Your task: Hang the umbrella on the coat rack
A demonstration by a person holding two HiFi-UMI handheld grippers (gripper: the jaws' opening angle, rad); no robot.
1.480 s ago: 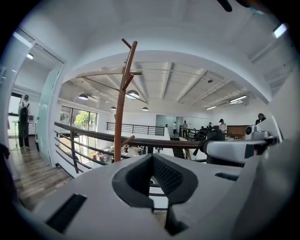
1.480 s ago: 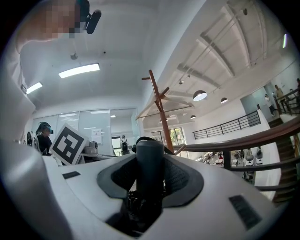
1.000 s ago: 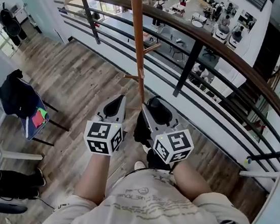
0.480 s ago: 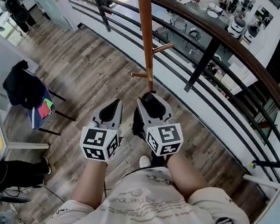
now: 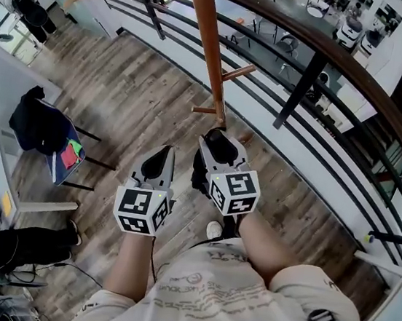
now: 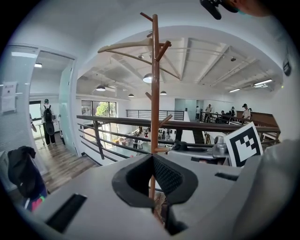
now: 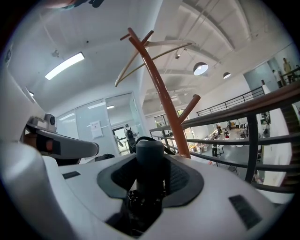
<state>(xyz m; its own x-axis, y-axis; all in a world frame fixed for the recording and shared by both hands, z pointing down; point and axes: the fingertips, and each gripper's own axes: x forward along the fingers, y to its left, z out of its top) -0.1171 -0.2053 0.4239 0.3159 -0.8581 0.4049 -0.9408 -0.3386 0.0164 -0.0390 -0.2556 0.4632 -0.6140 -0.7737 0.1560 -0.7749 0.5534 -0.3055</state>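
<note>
While I stand at the edge of a mezzanine, the coat rack (image 5: 209, 54) rises straight ahead of me. Its brown wooden pole is planted on the plank floor (image 5: 120, 101), just inside the curved railing (image 5: 346, 61).

My right gripper (image 5: 218, 142) has its fingers (image 7: 185, 180) clamped on the dark round handle of the folded black umbrella (image 7: 149, 157), which stands upright between them. In the head view the rest of the umbrella hangs as a dark bundle under that gripper. My left gripper (image 5: 163, 152) is just to its left, fingers pressed together with nothing in them; past their tips I see only the pole. Both grippers are near the lower part of the pole but apart from it.

Two short pegs stick out of the pole close above my right gripper. The upper peg (image 5: 239, 71) slants up to the right toward the railing, and the lower peg (image 5: 205, 110) points left. Higher up, a pale wooden hanger (image 6: 125, 46) rests across the top pegs.

The railing's dark top rail and bars close off the space behind and to the right of the pole, with an open hall below. To the left the floor lies open as far as a chair (image 5: 58, 156) draped with a black jacket (image 5: 37, 123), well apart from me.
</note>
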